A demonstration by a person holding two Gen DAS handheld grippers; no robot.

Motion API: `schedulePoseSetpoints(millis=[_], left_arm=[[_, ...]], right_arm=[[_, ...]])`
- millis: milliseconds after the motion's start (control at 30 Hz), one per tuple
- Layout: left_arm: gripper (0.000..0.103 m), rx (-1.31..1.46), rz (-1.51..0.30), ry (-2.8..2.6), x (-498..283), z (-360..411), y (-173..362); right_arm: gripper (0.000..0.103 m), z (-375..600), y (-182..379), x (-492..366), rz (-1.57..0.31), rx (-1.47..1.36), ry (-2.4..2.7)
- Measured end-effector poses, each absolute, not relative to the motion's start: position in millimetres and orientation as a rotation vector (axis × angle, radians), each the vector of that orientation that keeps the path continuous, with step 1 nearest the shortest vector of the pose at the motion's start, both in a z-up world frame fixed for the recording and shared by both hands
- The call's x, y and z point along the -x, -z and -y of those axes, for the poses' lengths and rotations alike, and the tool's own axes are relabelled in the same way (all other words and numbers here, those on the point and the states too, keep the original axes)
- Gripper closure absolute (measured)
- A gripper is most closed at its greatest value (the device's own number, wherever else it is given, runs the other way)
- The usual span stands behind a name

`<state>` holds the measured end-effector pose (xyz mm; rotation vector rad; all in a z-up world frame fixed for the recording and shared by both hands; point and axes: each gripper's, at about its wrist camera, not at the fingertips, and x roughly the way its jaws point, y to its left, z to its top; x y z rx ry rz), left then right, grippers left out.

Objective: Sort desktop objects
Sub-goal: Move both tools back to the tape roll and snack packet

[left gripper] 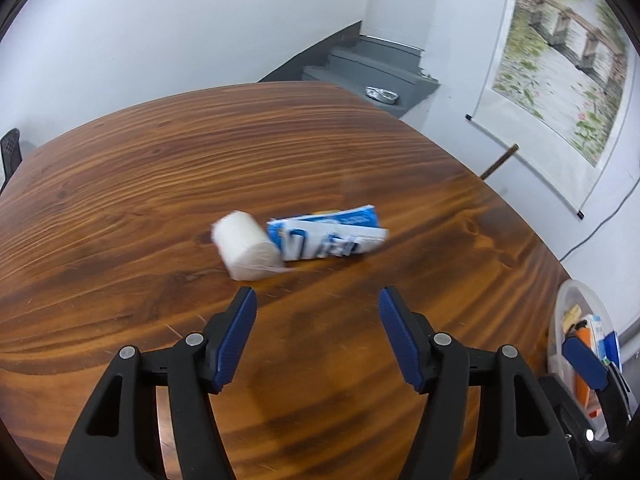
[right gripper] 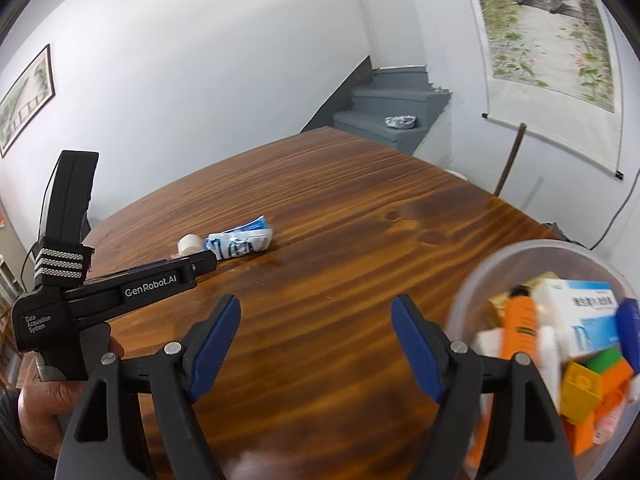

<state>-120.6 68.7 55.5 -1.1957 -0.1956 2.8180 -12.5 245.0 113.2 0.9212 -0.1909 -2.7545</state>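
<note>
A white gauze roll (left gripper: 248, 245) lies on the brown wooden table (left gripper: 120, 184), touching a crumpled blue-and-white packet (left gripper: 328, 236) on its right. My left gripper (left gripper: 317, 300) is open and empty, just short of both. In the right wrist view the roll (right gripper: 190, 243) and packet (right gripper: 240, 240) lie further off, with the left gripper (right gripper: 200, 262) beside them. My right gripper (right gripper: 316, 308) is open and empty above the table, left of a clear round tub (right gripper: 480, 276) filled with several boxes, blocks and an orange tube.
The tub (left gripper: 568, 300) stands at the table's right edge in the left wrist view. Grey stairs (right gripper: 396, 104) with a foil dish (right gripper: 400, 121) lie beyond the far table edge. A scroll painting (right gripper: 548, 28) hangs on the right wall.
</note>
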Motion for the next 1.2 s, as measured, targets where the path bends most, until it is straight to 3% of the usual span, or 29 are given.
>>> schedulePoseSetpoints(millis=[300, 1100, 1200], left_arm=[[0.036, 1.253, 0.287, -2.843, 141.4, -31.0, -44.0], [0.036, 1.318, 0.331, -2.811, 187.0, -12.9, -25.6], [0.048, 1.314, 0.336, -2.812, 185.1, -9.8, -26.8]], right_arm=[[0.022, -215.7, -106.7, 53.9, 0.181, -1.019, 2.679], [0.022, -187.1, -85.6, 86.7, 0.138, -1.085, 2.644], [0.022, -177.7, -90.3, 93.9, 0.112, -1.081, 2.633]])
